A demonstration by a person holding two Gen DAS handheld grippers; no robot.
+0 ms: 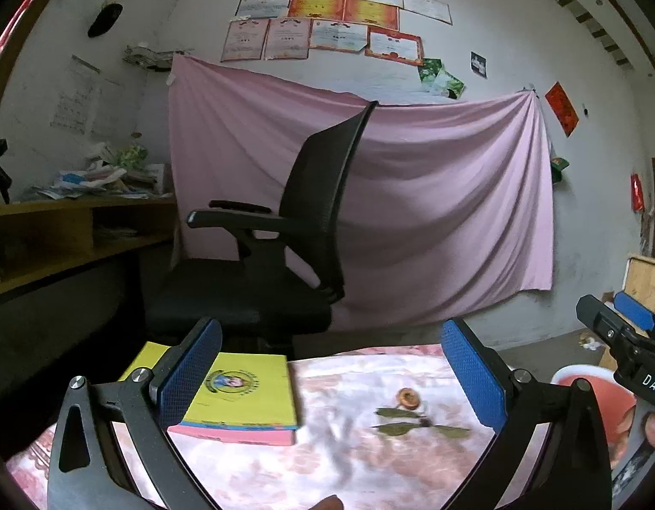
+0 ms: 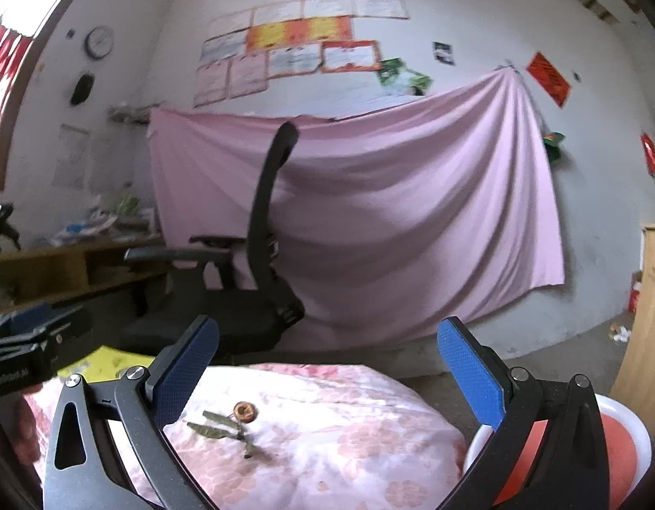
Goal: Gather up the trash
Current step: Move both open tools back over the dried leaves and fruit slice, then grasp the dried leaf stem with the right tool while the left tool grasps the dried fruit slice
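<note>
A dried twig with green leaves (image 1: 417, 423) (image 2: 223, 427) and a small round brown piece (image 1: 408, 398) (image 2: 245, 411) lie on a table with a pink flowered cloth (image 1: 327, 446) (image 2: 348, 433). My left gripper (image 1: 331, 376) hovers open above the cloth, the leaves between its blue pads but farther ahead. My right gripper (image 2: 327, 372) is open too, with the leaves near its left finger. A red bin with a white rim (image 1: 599, 395) (image 2: 625, 425) stands at the table's right side. The right gripper's body (image 1: 625, 340) shows at the right edge of the left wrist view.
A yellow book on a pink one (image 1: 246, 399) lies on the table's left part. A black office chair (image 1: 285, 229) (image 2: 251, 263) stands just beyond the table before a pink sheet (image 1: 434, 195). A cluttered wooden desk (image 1: 64, 229) is at left; a wooden board (image 2: 646, 318) at right.
</note>
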